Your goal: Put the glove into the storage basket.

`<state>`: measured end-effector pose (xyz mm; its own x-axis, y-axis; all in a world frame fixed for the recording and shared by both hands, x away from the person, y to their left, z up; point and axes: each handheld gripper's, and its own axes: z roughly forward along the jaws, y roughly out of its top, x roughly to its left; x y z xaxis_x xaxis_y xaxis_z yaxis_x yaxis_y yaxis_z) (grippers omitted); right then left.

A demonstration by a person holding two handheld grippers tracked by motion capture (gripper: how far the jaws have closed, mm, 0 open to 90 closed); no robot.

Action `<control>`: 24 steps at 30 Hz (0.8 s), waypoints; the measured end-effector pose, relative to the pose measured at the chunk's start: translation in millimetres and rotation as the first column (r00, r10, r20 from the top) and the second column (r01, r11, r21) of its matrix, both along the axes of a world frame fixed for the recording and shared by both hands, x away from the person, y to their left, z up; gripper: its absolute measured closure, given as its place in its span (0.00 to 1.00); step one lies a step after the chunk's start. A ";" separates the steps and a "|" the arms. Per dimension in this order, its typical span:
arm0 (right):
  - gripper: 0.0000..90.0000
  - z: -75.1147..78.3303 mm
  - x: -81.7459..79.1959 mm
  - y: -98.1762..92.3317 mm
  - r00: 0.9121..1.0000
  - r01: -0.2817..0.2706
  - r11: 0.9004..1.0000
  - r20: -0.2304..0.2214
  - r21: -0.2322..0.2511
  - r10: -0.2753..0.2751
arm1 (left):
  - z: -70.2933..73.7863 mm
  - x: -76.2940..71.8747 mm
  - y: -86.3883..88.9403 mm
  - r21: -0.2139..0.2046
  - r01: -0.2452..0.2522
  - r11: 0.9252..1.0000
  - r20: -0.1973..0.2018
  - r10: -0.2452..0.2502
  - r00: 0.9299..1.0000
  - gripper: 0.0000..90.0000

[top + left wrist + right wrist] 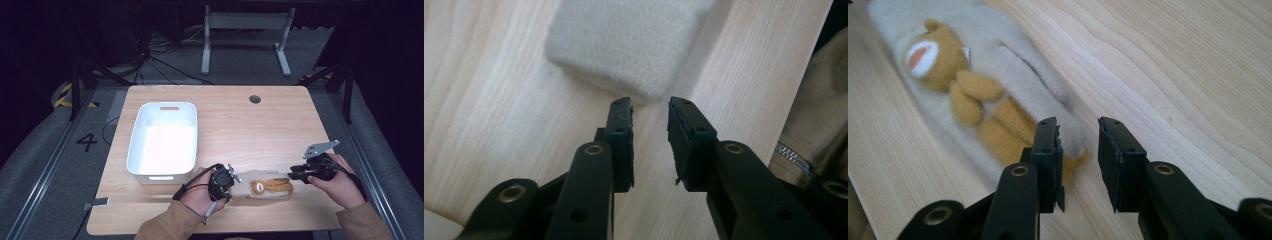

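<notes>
A cream fleece pouch [262, 186] with a brown bear on it lies flat near the table's front edge, between my two grippers. My left gripper [235, 176] is at the pouch's left end. In the left gripper view the left gripper [650, 107] stands open, with the cream pouch end [624, 45] just beyond its tips and apart from them. My right gripper [295, 175] is at the pouch's right end. In the right gripper view the right gripper [1079, 127] is open too; a corner of the pouch [998, 75] reaches into the gap, and the pads do not press on it.
A white bin [137, 135] stands on the left half of the wooden table [240, 125], just behind my left hand. A round cable hole [255, 99] sits near the far edge. A small grey clip [97, 203] hangs at the front left corner.
</notes>
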<state>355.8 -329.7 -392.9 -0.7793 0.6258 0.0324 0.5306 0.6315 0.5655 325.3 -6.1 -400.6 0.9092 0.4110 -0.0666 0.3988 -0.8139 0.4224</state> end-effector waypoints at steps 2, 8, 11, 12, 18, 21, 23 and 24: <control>0.77 0.3 -0.6 -1.0 1.000 0.003 1.000 0.003 0.001 -0.003 | 3.2 1.2 0.0 -0.016 0.005 1.000 0.001 -0.005 1.000 0.76; 0.72 -0.7 -2.5 -7.7 0.999 0.036 0.999 0.003 0.016 -0.036 | 10.1 7.7 1.8 -0.044 -0.010 0.999 0.005 0.011 1.000 0.72; 0.70 -0.8 -3.5 -11.3 0.999 0.054 0.998 0.000 0.031 -0.054 | 13.0 9.6 -0.8 -0.057 -0.004 0.998 0.001 0.004 1.000 0.69; 0.69 -0.9 -3.7 -11.9 0.998 0.056 0.998 0.002 0.033 -0.057 | 14.2 10.1 -2.6 -0.067 0.000 0.998 0.000 0.000 1.000 0.68; 0.67 -1.1 -4.3 -16.4 0.997 0.073 0.996 0.010 0.041 -0.074 | 19.2 11.6 -11.4 -0.093 0.000 0.996 -0.006 -0.001 1.000 0.61; 0.67 -1.0 -4.7 -16.7 0.997 0.075 0.996 0.007 0.044 -0.075 | 22.2 13.5 -14.2 -0.103 -0.002 0.995 0.002 0.003 1.000 0.57; 0.67 -0.8 -4.8 -16.6 0.997 0.074 0.996 0.007 0.048 -0.075 | 24.1 14.5 -17.0 -0.108 -0.007 0.994 0.006 0.007 1.000 0.54; 0.67 -0.8 -4.8 -16.6 0.997 0.075 0.996 0.006 0.050 -0.075 | 24.4 15.3 -18.2 -0.113 -0.003 0.994 0.009 0.004 1.000 0.53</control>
<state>351.0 -346.3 -393.7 -0.7305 0.6803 0.0592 0.5710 0.5610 0.5994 340.6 -24.4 -376.2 0.9085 0.4045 -0.1044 0.3974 -0.7595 0.5150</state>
